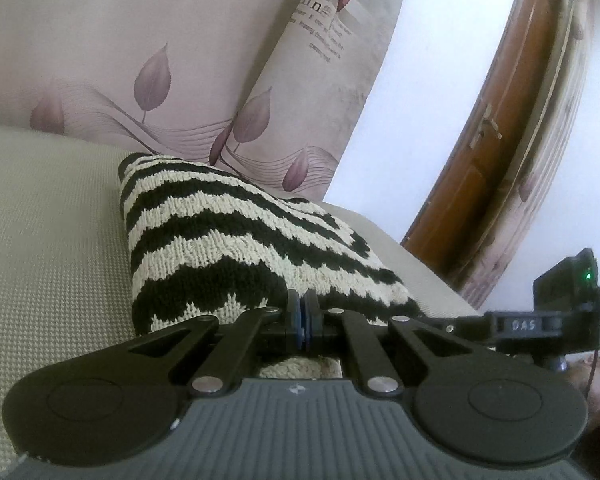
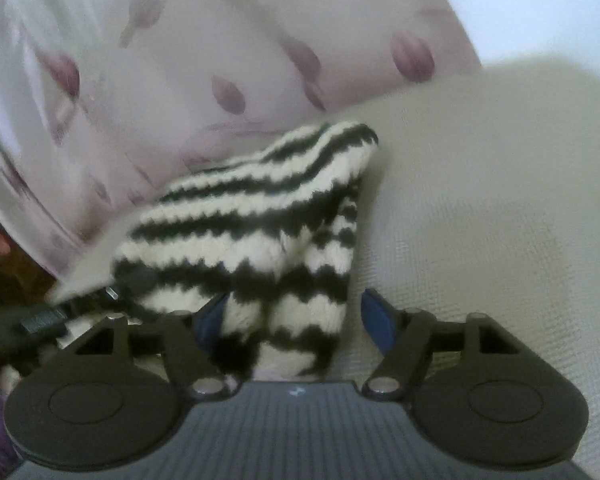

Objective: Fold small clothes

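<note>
Clamping a fold of the striped knit garment (image 1: 228, 240), your left gripper (image 1: 302, 314) has its jaws drawn together, the blue pads (image 1: 296, 316) nearly meeting with the cloth's near edge pinched between them. Your right gripper (image 2: 292, 316) is the opposite case: its jaws stand wide apart, and the near end of the striped knit garment (image 2: 260, 240) sits in the gap between the two blue pads (image 2: 374, 320) (the right pad is clear of the cloth; whether the left one touches it, you cannot tell through the blur).

From your left camera, the garment rises away from the jaws as a black and cream zigzag-striped mound lying on the pale woven bed surface (image 1: 52, 240). Your right gripper shows at that view's right edge as a dark arm with a small green light (image 1: 588, 276), just beside the cloth's right corner.

From your right camera, the cloth stands bunched and partly upright on the same bed surface (image 2: 480, 220), with your left gripper's dark body (image 2: 40, 320) at its lower left.

Behind the garment lean leaf-printed pillows (image 1: 160, 72). Farther right, past a white wall, stands a brown wooden door (image 1: 508, 140) with a metal handle (image 1: 488, 124).
</note>
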`<state>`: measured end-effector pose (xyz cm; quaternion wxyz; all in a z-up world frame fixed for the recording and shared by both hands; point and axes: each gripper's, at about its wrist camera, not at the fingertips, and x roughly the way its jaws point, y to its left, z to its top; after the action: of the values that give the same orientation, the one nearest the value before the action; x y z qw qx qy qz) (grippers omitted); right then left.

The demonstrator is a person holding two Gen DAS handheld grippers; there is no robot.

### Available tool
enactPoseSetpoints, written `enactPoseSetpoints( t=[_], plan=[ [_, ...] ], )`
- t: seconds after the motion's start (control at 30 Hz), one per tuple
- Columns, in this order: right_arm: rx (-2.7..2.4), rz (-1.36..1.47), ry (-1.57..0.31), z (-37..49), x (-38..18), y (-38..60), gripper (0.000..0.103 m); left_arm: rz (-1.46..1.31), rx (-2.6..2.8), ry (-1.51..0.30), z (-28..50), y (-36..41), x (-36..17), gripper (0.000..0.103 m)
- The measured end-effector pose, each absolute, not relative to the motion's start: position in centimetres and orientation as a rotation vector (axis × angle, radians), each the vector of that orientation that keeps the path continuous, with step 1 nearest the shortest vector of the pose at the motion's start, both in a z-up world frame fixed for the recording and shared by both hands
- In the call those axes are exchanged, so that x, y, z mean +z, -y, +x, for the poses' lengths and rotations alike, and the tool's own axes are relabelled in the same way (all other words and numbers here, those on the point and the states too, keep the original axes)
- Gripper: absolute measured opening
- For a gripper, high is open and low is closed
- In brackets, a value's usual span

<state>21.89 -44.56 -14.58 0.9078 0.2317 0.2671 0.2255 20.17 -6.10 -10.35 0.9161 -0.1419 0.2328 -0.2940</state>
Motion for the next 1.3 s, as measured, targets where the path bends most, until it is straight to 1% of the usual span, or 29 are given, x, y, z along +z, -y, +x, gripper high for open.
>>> enactPoseSetpoints(
  t=[0.2, 0.33, 0.53, 1.0, 1.03, 1.1, 1.17, 1.2, 1.27, 1.3],
  plan=[
    [0.467, 0.554, -0.489, 21.8, -14.0, 45.9, 0.073, -0.228, -0.575, -0.470, 19.8, 7.0, -10.1, 0.011],
    [0.473, 0.619, -0.516, 23.9, -14.2, 45.9, 0.074, -0.198, -0.562, -0.467, 19.7, 7.5, -10.0, 0.011],
    [0.505, 0.560, -0.530, 25.7, -14.6, 43.6, 0.074, -0.179, -0.551, -0.464, 19.7, 7.6, -10.0, 0.011],
    [0.568, 0.543, -0.540, 26.5, -14.6, 42.8, 0.074, -0.139, -0.532, -0.456, 19.4, 8.2, -9.8, 0.011],
    [0.568, 0.538, -0.540, 26.5, -14.6, 42.7, 0.074, -0.143, -0.534, -0.447, 19.2, 8.1, -9.7, 0.012],
    [0.574, 0.539, -0.541, 26.5, -14.6, 42.7, 0.073, -0.180, -0.570, -0.455, 19.1, 7.5, -9.0, 0.024],
    [0.567, 0.550, -0.546, 26.4, -14.7, 43.0, 0.073, -0.242, -0.635, -0.472, 19.5, 6.2, -7.4, 0.053],
    [0.574, 0.562, -0.547, 26.5, -14.8, 43.2, 0.073, -0.259, -0.650, -0.466, 19.6, 5.7, -6.5, 0.060],
    [0.586, 0.597, -0.549, 26.6, -15.0, 43.6, 0.074, -0.274, -0.634, -0.442, 20.2, 4.4, -4.9, 0.093],
    [0.595, 0.612, -0.551, 26.6, -15.1, 43.8, 0.074, -0.294, -0.623, -0.426, 20.5, 3.5, -4.2, 0.097]
  ],
)
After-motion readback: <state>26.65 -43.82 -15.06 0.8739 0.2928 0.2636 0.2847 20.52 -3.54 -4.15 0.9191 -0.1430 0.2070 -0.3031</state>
